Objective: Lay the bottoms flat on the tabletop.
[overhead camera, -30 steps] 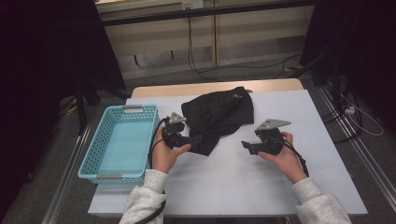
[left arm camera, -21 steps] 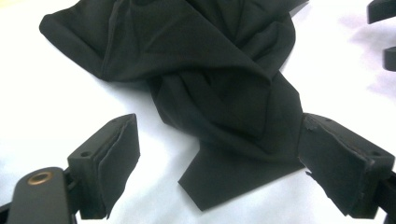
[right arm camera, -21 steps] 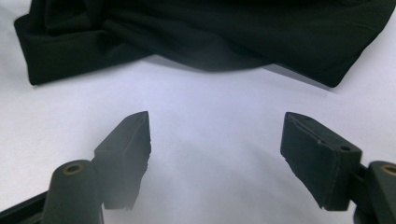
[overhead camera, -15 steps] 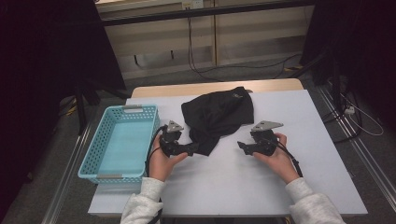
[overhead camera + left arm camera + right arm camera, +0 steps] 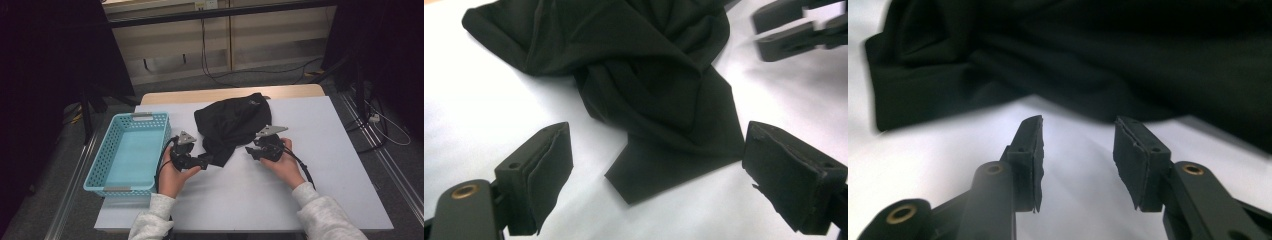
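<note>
Drawn inward since a second ago, left gripper spread wide at the near corner of black cloth heaped mid-table, right gripper part-spread just beside its edge, left nearer, nothing pinched.

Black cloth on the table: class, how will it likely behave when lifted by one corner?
The black cloth lies crumpled in soft folds, so it probably hangs limp rather than holding shape. It looks thin, so likely light. The flat corner between the left tool's open jaws would probably trail the rest behind.
</note>
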Tool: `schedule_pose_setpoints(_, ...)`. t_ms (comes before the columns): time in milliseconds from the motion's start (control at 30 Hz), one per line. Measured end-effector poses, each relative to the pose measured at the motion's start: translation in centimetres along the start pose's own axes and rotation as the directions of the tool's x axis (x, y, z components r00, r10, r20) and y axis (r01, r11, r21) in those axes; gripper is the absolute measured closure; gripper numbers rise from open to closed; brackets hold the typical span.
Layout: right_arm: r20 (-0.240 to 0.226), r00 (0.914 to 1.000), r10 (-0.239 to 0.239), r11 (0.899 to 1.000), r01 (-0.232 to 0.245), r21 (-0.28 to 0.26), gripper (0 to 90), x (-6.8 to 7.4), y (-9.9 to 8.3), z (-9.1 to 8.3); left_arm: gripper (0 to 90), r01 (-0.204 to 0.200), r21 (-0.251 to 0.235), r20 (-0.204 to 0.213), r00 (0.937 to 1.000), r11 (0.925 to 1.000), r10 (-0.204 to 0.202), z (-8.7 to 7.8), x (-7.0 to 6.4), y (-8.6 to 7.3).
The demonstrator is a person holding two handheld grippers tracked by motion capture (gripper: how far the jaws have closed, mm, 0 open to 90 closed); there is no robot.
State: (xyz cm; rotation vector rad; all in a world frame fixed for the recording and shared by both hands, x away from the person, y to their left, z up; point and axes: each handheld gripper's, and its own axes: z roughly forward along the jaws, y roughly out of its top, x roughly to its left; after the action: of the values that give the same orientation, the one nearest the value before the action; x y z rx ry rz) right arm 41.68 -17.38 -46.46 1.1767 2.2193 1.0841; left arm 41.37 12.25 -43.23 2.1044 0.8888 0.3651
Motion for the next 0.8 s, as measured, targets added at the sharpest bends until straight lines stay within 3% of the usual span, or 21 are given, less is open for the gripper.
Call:
schedule_pose_setpoints(167, -0.027, 0.9994, 0.024, 1.0, -0.024, -0.016, 52.3, 0.0, 1.7, 1.6, 12.7, 0.001, -0.009, -0.003, 1.0, 1.0, -0.001, -0.2, 0.0, 0.1)
schedule_pose_setpoints(233, -0.067, 0.9977, 0.003, 1.0, -0.004, -0.005, 50.0, 0.6, 2.4, 2.3, 12.7, 0.005, -0.015, -0.001, 1.0, 0.9999, -0.005, -0.3, 0.0, 0.1)
schedule_pose_setpoints(333, -0.064, 0.9948, -0.079, 0.997, 0.081, 0.016, 50.2, 1.7, 3.2, 3.1, 12.7, 0.003, -0.018, -0.004, 1.0, 0.9998, -0.003, -0.3, 0.0, 0.1)
schedule_pose_setpoints(367, -0.09, 0.9925, -0.082, 0.996, 0.085, 0.025, 52.5, 2.1, 3.4, 3.6, 12.7, 0.003, -0.019, -0.005, 1.0, 0.9998, -0.003, -0.3, 0.0, 0.1)
schedule_pose_setpoints(467, -0.092, 0.9932, -0.072, 0.995, 0.077, 0.059, 56.7, 2.6, 3.3, 4.5, 12.7, 0.005, -0.016, -0.001, 1.0, 0.9999, -0.005, -0.3, 0.0, 0.1)
schedule_pose_setpoints(600, -0.086, 0.9961, -0.021, 0.999, 0.025, 0.048, 83.9, 2.1, 3.2, 4.6, 12.9, 0.016, -0.023, 0.002, 0.9999, 0.9996, -0.016, -0.2, 0.0, 0.0)
schedule_pose_setpoints(800, -0.125, 0.9921, 0.001, 0.998, 0.006, 0.057, 85.8, 1.3, 2.7, 3.4, 13.1, 0.009, -0.015, 0.004, 1.0, 0.9998, -0.009, -0.2, -0.1, 0.0)
